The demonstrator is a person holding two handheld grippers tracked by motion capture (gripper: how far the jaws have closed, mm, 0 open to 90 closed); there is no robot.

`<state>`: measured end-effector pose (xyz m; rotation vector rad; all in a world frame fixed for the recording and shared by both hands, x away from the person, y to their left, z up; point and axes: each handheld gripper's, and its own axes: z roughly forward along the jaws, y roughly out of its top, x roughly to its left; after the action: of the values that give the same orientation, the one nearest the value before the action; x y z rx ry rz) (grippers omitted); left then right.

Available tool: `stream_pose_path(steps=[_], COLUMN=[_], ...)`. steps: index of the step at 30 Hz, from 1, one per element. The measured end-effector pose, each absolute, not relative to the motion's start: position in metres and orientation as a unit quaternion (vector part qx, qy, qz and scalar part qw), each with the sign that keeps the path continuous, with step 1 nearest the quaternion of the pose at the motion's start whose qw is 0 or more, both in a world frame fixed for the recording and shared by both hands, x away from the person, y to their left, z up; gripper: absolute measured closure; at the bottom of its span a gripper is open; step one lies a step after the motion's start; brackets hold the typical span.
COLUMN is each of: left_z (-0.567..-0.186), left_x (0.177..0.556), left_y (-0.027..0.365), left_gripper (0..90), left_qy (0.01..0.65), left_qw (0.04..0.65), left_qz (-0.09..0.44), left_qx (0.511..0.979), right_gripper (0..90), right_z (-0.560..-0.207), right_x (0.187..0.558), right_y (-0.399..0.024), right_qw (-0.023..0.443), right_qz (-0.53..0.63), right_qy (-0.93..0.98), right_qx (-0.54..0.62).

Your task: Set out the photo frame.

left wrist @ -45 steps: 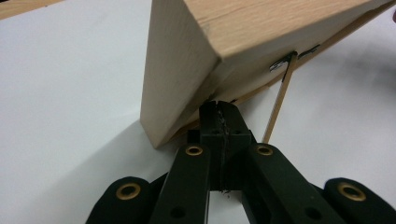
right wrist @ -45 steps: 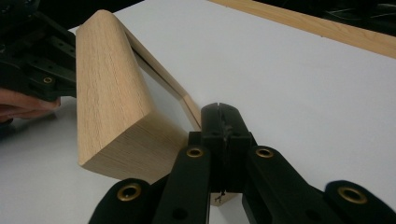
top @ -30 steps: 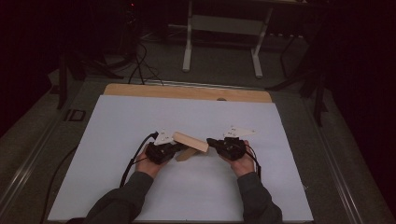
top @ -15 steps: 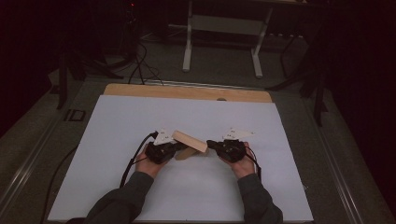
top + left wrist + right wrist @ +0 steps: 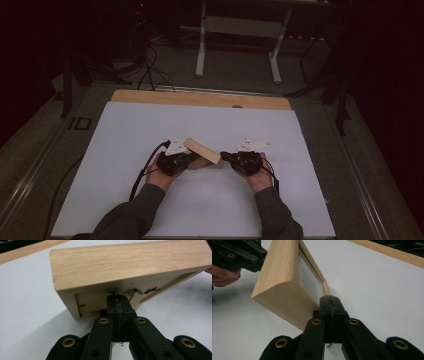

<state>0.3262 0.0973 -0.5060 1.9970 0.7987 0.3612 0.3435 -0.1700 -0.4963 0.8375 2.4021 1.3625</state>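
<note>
Two closed hand-held grippers [image 5: 192,161] [image 5: 223,156] flank a tilted wooden box [image 5: 202,151].

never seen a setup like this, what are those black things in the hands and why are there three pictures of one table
A person holds a hand-operated gripper in each hand: left gripper, right gripper. The high view comes from a fixed camera above the white table. The other two come from cameras riding on each gripper, looking along its black jaws. Between them sits a wooden picture frame, tilted, one edge on the table. Both grippers' jaws are shut, their tips against the frame: the left gripper at its recessed back, the right gripper at its front edge. Neither visibly clamps it.
</note>
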Motion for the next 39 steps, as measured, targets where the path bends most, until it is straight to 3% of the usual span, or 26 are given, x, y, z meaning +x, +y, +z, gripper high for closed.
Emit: stream_pose_path(steps=[39], left_z=[-0.5019], left_x=[0.322], left_y=[0.0888], left_gripper=[90.0], left_qy=[0.304], left_qw=[0.465], left_qz=[0.136], left_qx=[0.82], right_gripper=[90.0], right_z=[-0.494], right_x=[0.3345], right_y=[-0.1618], right_qw=[0.144], right_qz=[0.452], right_qy=[0.84], right_qx=[0.262])
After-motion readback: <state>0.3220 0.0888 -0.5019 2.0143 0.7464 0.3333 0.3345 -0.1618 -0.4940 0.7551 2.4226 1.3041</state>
